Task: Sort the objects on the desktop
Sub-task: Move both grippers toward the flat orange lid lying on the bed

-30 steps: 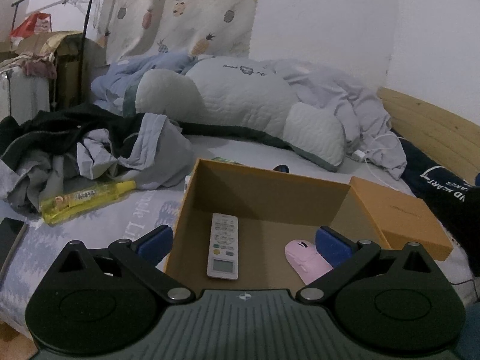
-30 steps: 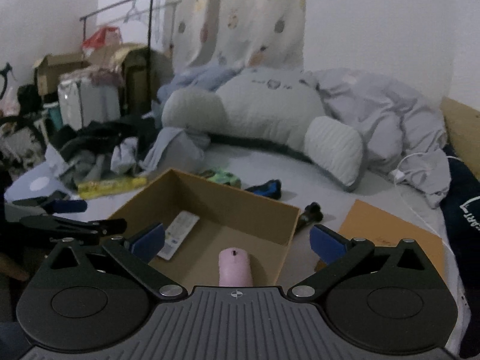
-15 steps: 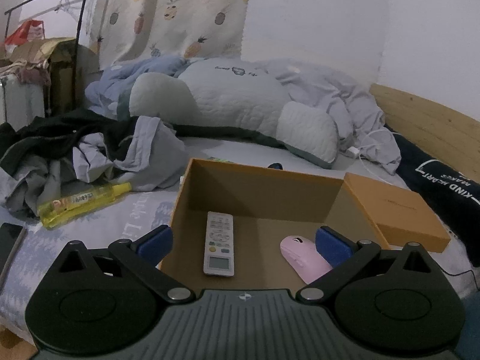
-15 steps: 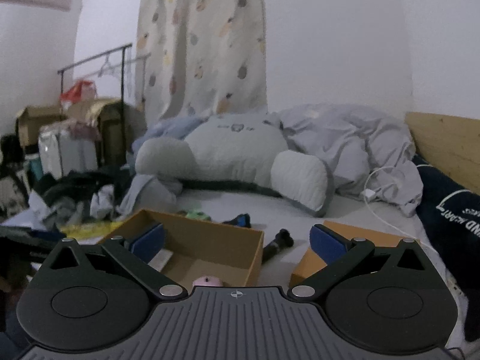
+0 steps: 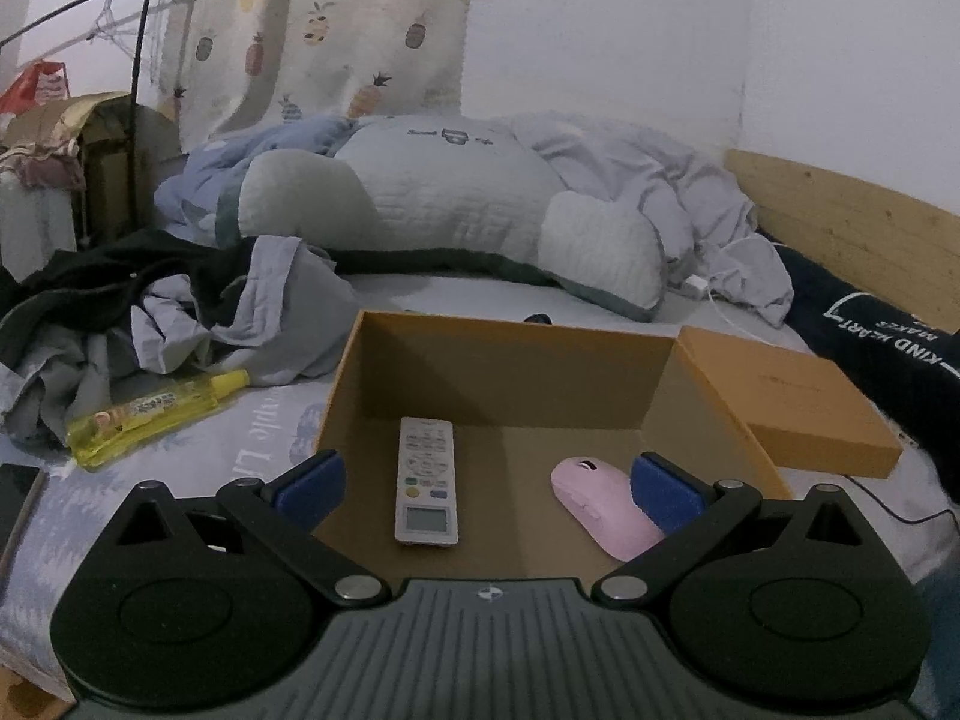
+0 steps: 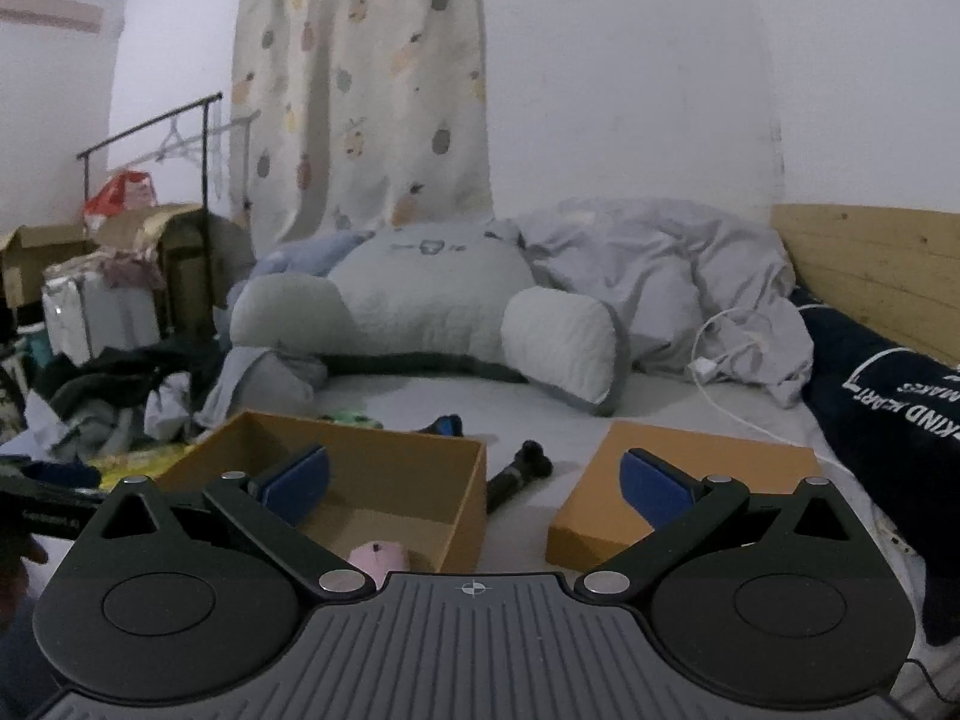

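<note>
An open cardboard box [image 5: 510, 360] sits on the bed. Inside lie a white remote [image 5: 426, 480] and a pink mouse [image 5: 600, 504]. My left gripper [image 5: 489, 483] is open and empty, hovering over the box's near edge. My right gripper [image 6: 474, 483] is open and empty, above the box's right wall [image 6: 468, 498]; the pink mouse [image 6: 379, 558] peeks out below it. A black cylindrical object [image 6: 519, 477], a black-and-blue item [image 6: 444, 425] and a green item [image 6: 351, 418] lie on the sheet behind the box. A yellow bottle [image 5: 156, 414] lies left of the box.
The box's orange lid [image 5: 786, 399] lies right of it, also in the right wrist view [image 6: 678, 480]. A pile of clothes [image 5: 150, 306] is at the left, a big cushion [image 5: 444, 210] and duvet behind, a white charger cable [image 6: 720, 360] and dark pillow [image 6: 888, 396] at right.
The right gripper has tilted up and drawn back to the right of the box, so the mouse is almost out of view. The left view has lifted slightly. Both stay open.
</note>
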Tool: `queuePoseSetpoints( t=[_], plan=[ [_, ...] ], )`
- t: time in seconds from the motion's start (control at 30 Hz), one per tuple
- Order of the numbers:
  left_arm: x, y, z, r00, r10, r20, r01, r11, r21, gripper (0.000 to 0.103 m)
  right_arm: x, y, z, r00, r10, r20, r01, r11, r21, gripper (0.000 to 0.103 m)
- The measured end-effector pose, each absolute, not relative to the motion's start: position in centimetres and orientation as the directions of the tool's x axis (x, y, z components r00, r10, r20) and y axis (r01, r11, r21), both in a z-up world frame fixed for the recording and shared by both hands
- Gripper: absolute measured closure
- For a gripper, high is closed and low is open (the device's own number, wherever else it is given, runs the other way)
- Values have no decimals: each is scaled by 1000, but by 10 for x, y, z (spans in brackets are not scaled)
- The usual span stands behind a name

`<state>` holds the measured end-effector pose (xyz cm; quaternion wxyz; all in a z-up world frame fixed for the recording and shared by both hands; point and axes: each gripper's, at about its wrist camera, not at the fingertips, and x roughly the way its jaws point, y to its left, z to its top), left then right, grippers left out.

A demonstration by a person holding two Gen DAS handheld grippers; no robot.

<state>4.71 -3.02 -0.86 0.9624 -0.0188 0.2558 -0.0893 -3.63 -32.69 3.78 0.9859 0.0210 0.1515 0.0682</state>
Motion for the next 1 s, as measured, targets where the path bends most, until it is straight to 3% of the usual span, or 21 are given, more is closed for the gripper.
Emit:
queuePoseSetpoints(
  t=[1.0],
  plan=[
    [49,-33,-13,851,-176,-495,175,983,-48,0,-34,-307,31,923,132,-360,-138,990,10,0]
  ],
)
